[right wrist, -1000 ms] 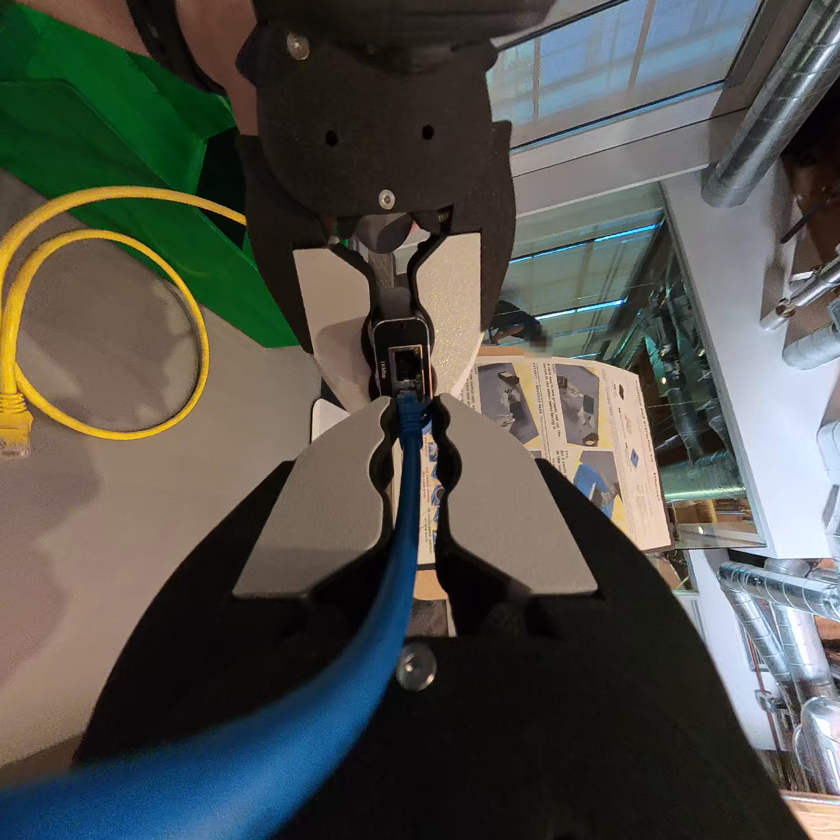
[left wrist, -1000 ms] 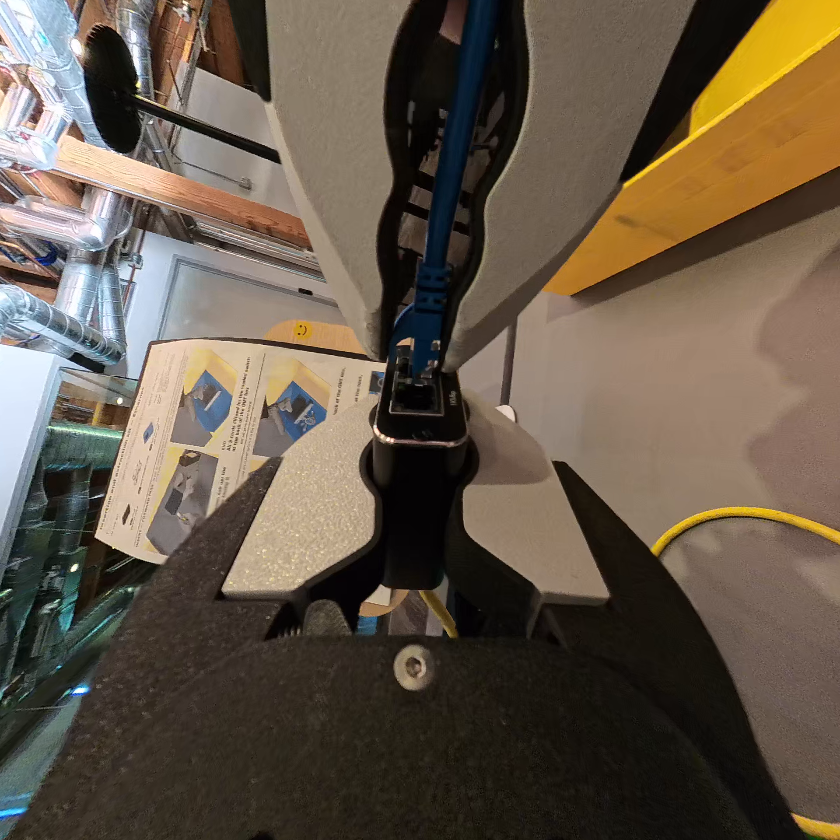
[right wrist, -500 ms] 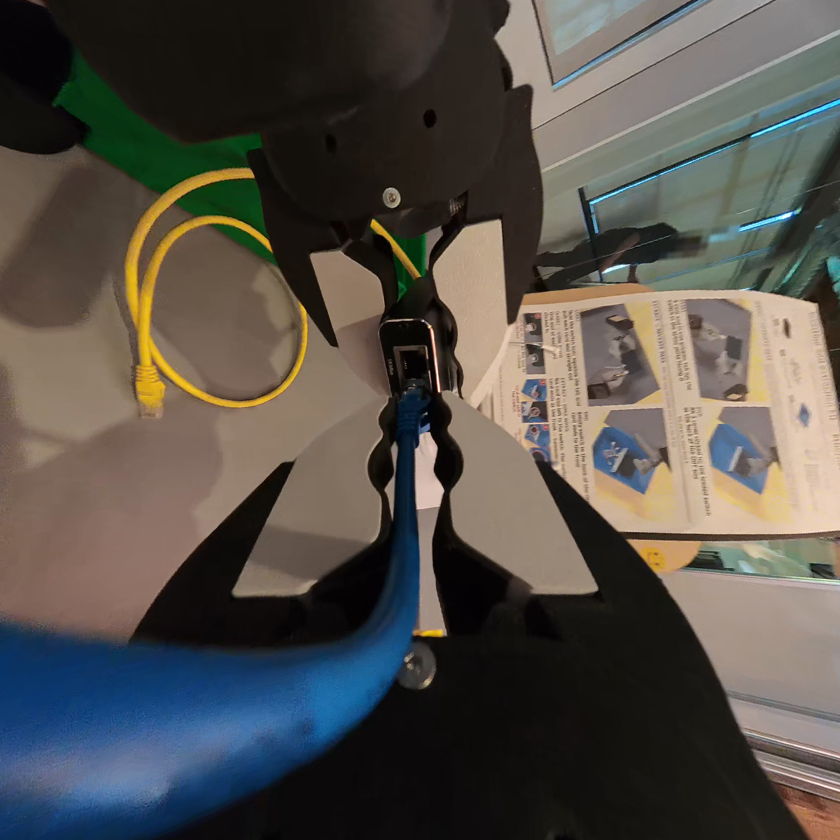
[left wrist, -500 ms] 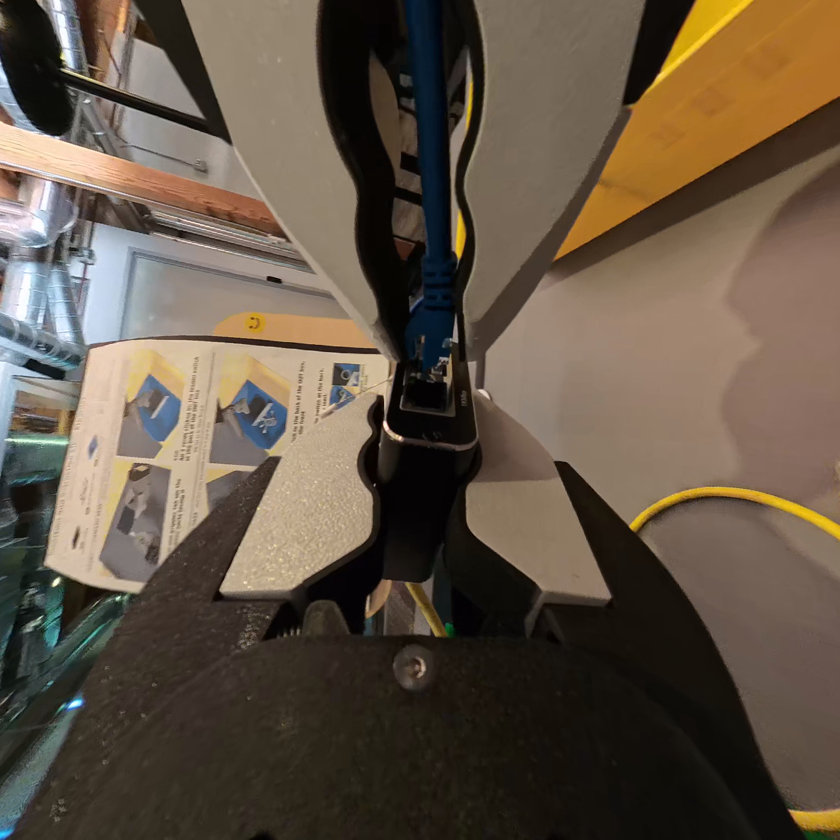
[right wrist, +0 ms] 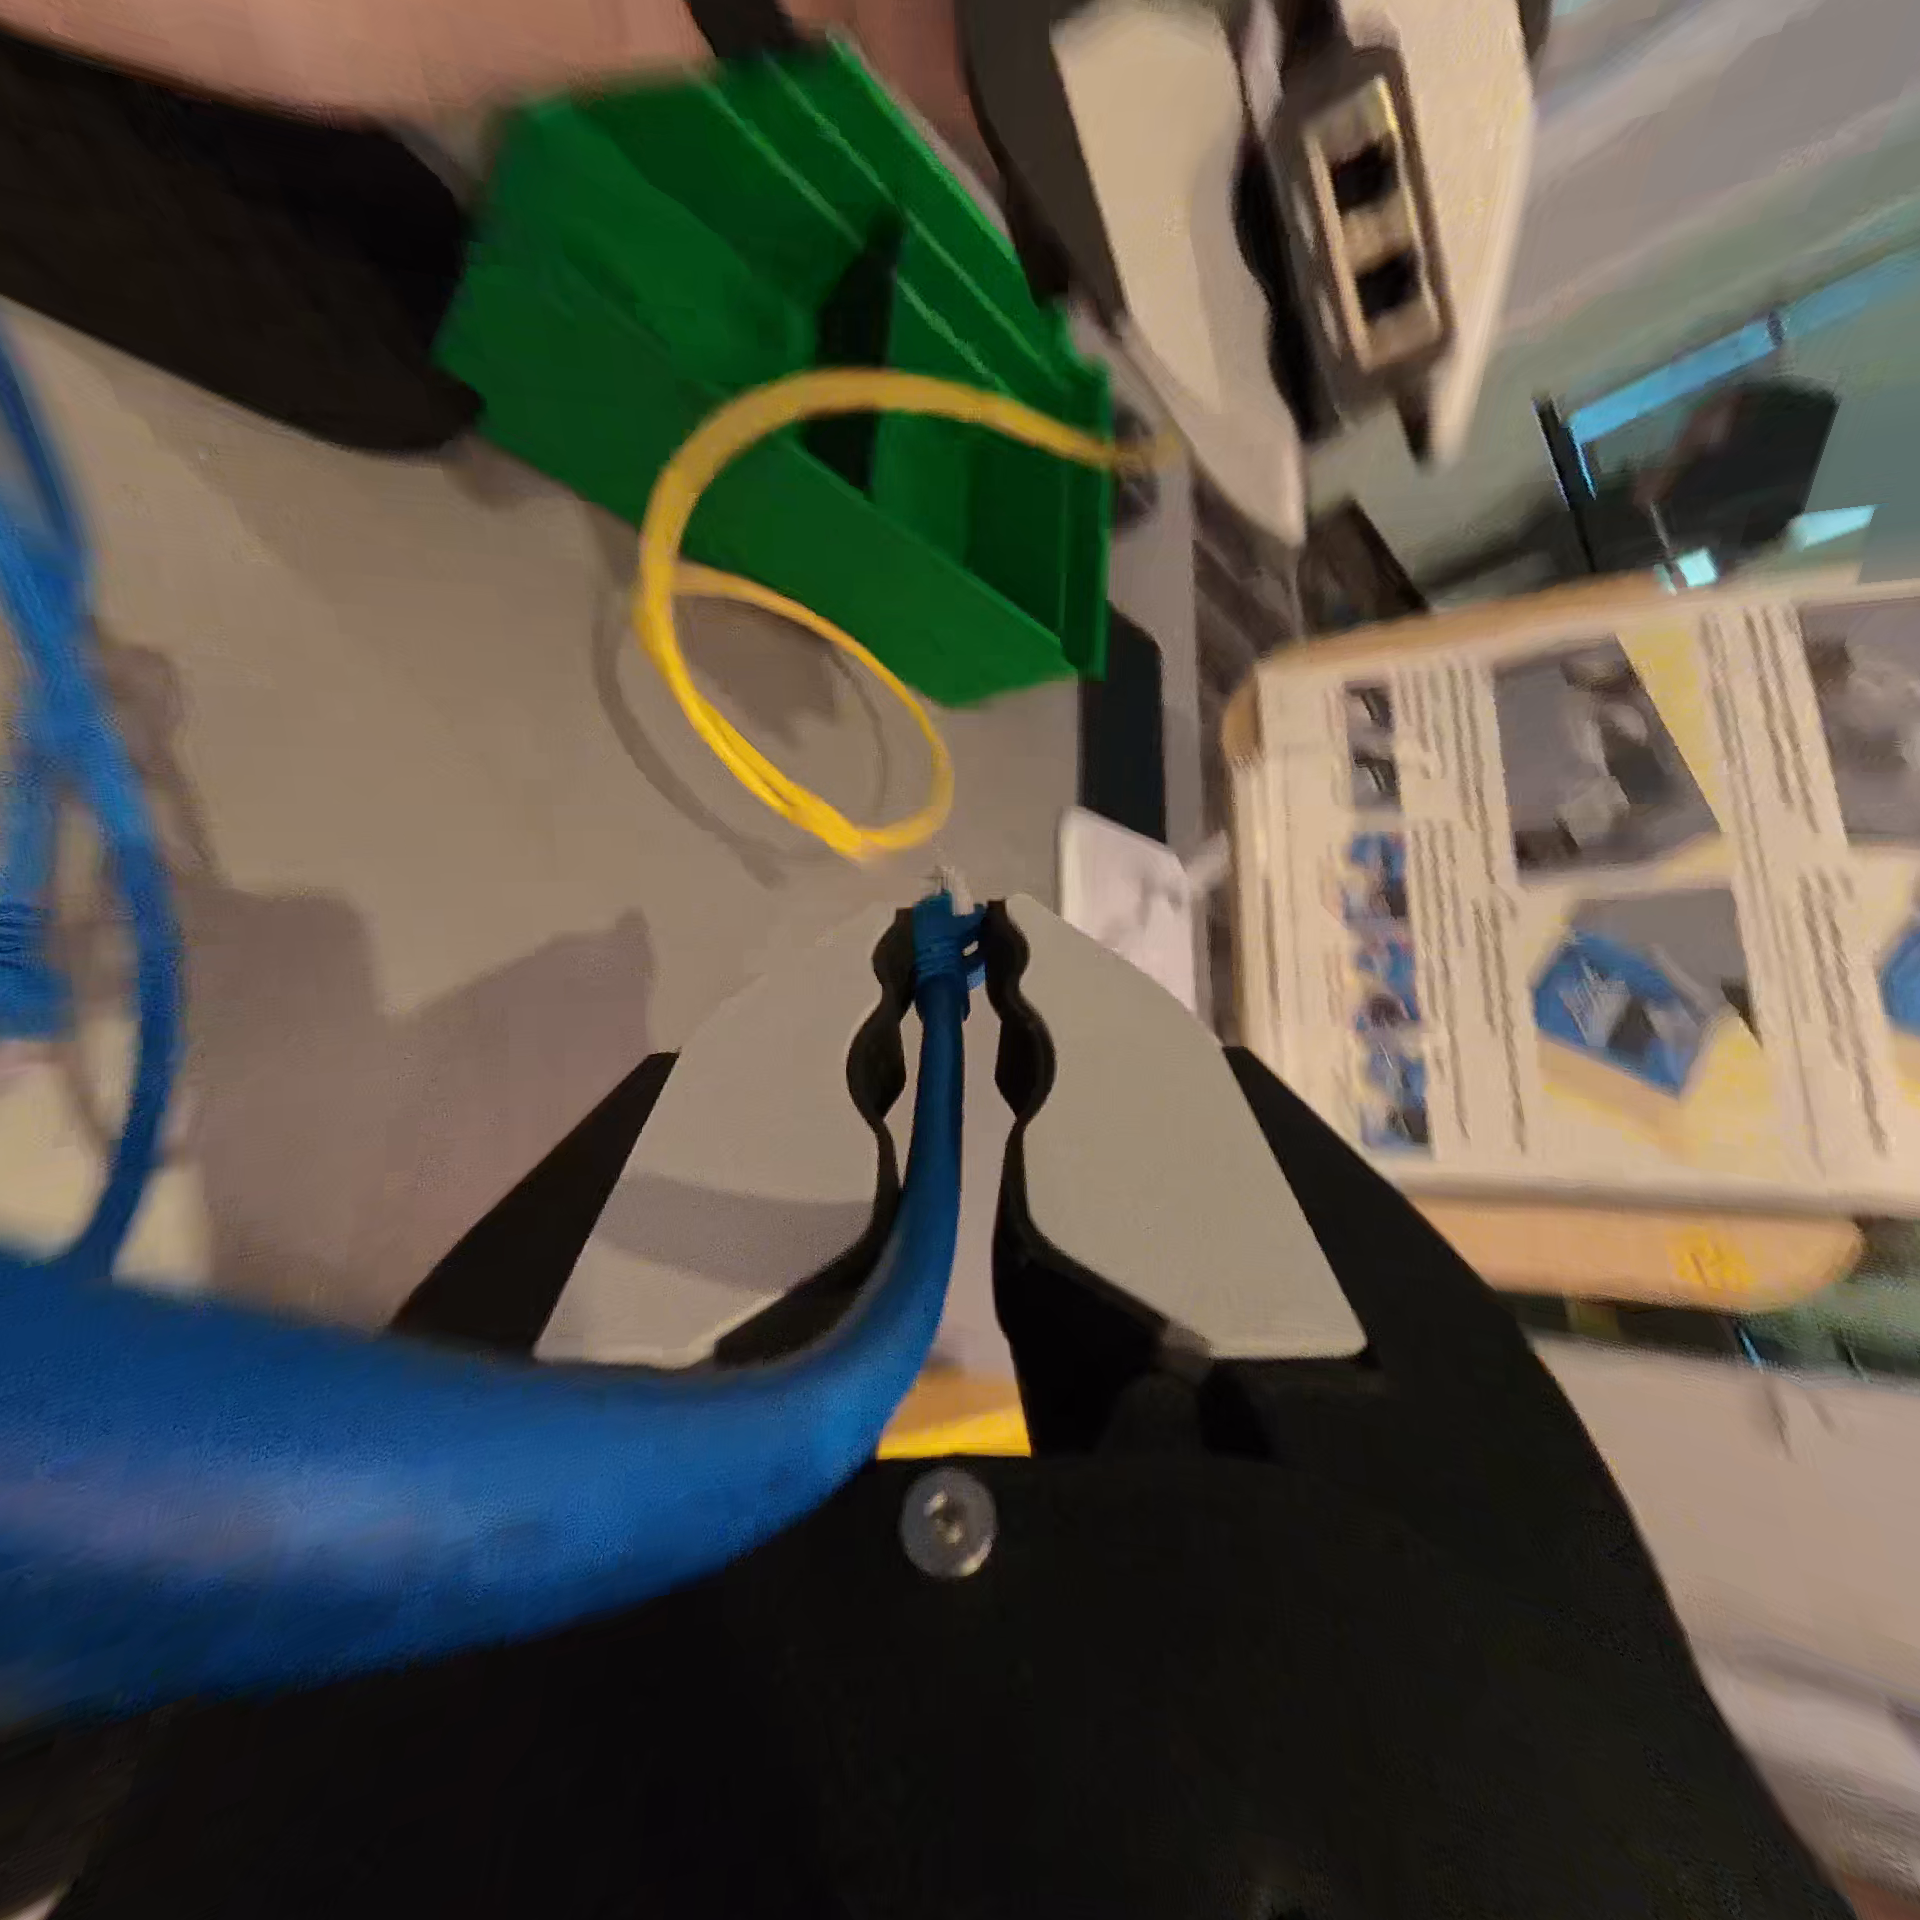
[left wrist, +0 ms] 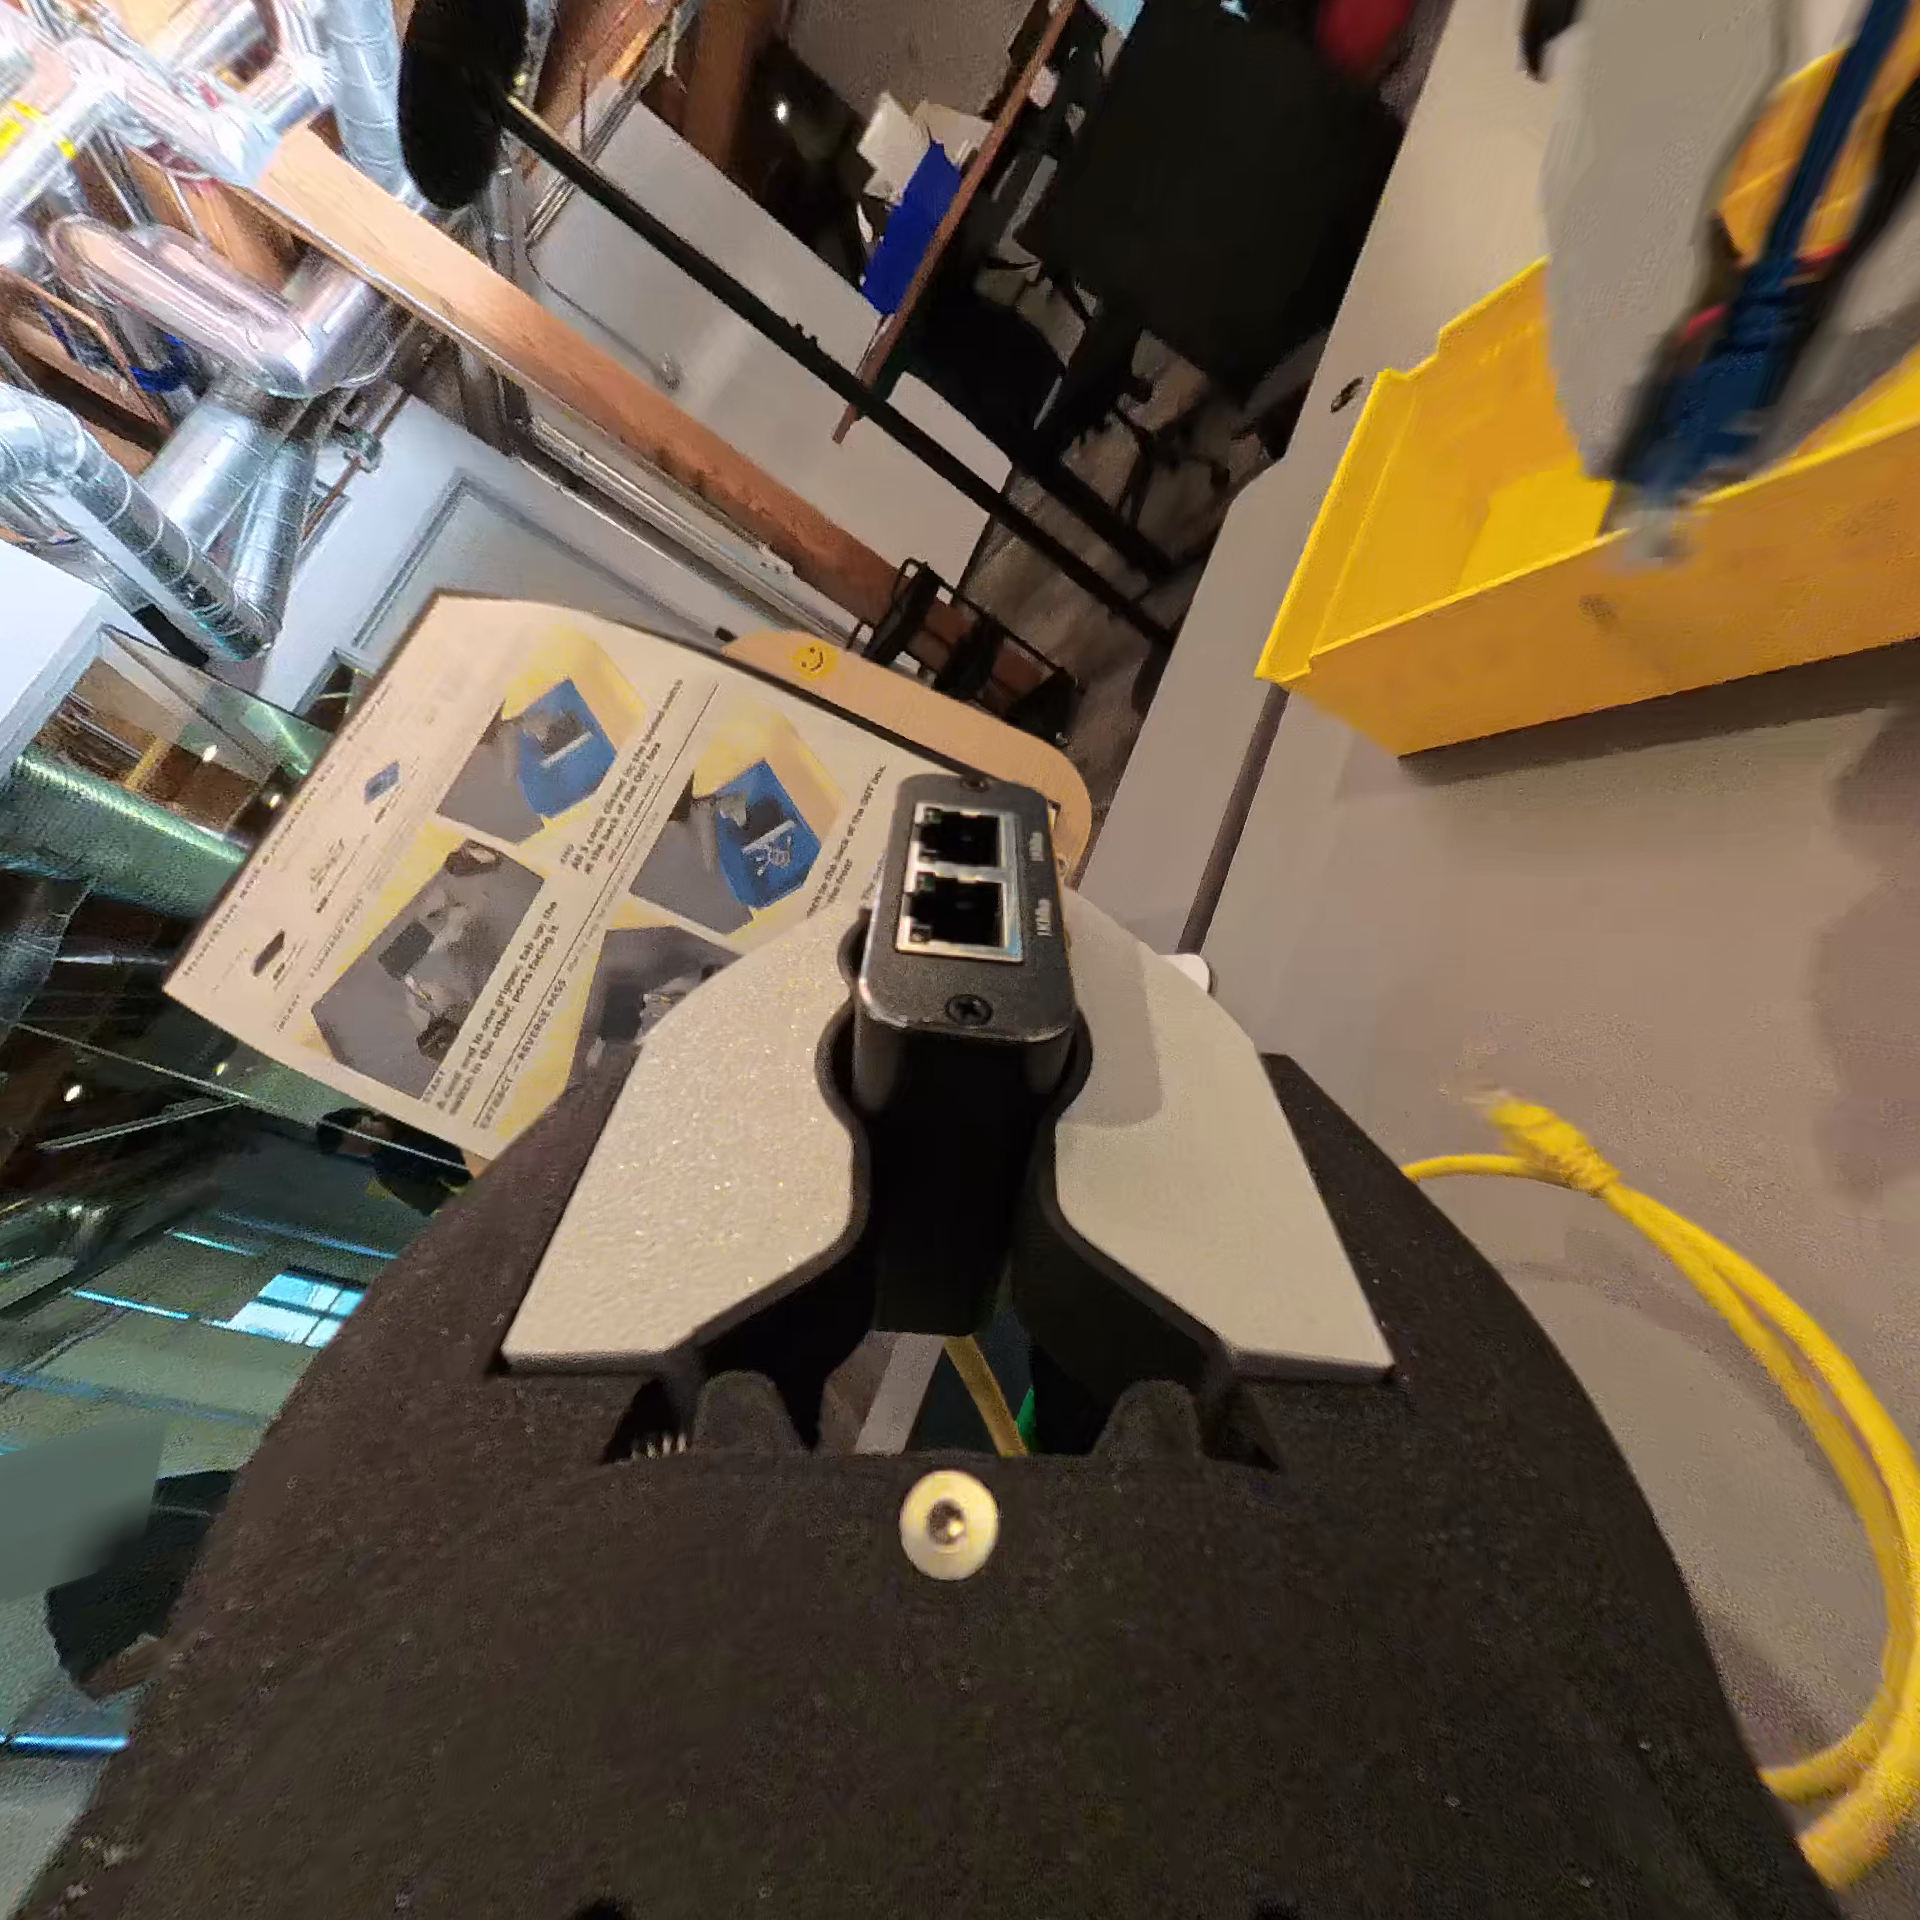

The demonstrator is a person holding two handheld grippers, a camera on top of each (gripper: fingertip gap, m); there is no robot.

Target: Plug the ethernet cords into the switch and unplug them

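Half a second before, the blue ethernet cord (right wrist: 935, 1049) had been seated in the small black two-port switch (left wrist: 961, 966); by this moment I had pulled it clear, and both ports faced me empty in the left wrist view. My left gripper (left wrist: 961, 1039) was clamped on the switch body, its grey fingers (left wrist: 717, 1153) pressed against either side, port end pointing away from the camera. White lettering ran beside the ports, which I leave unread. My right gripper (right wrist: 951, 940) was closed on the blue cord just behind its plug, the clear tip poking past the fingertips; the cable swept back to the lower left, heavily blurred. In the left wrist view that gripper showed at the upper right, smeared by motion, well apart from the switch and in front of a yellow plastic bin (left wrist: 1507, 582). A coiled yellow ethernet cord (left wrist: 1704, 1340) lay on the grey tabletop (left wrist: 1558, 914), near a green plastic bin (right wrist: 790, 436). An illustrated instruction sheet (left wrist: 499, 894) with photos and lines of print stood behind on a tan board
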